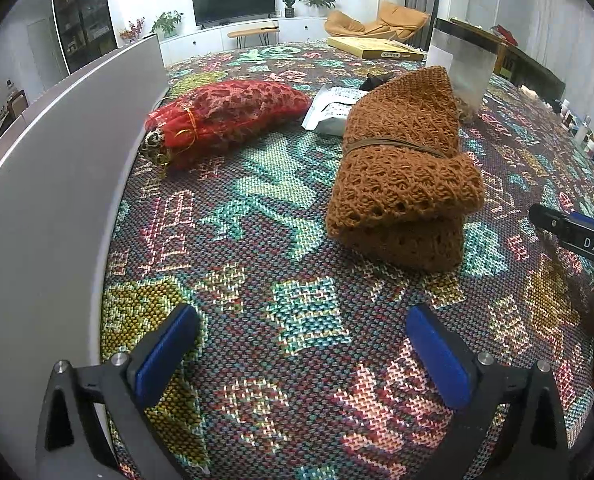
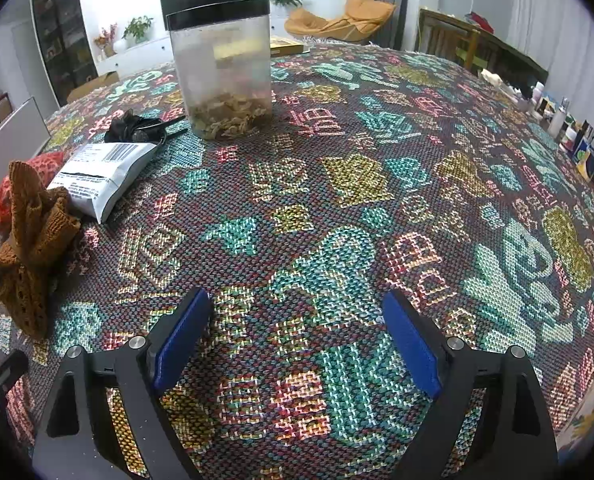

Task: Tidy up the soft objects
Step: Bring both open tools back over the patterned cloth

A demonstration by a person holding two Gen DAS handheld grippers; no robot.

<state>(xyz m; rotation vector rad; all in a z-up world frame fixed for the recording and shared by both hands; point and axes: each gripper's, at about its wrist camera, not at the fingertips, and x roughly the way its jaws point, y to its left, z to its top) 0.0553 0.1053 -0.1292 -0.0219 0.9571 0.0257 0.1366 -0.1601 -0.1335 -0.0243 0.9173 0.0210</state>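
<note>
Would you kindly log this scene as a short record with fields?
surface: patterned cloth
soft items: brown knit, tied with a band; red mesh bundle
other items: jar, white packet, grey panel
left gripper: jaws open, empty, aimed at cloth before brown knit
right gripper: jaws open, empty, over bare cloth
held: nothing

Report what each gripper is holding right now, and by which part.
Nothing is held. The left gripper and right gripper stand open over the woven patterned tablecloth; the brown knitted bundle lies untouched.
</note>
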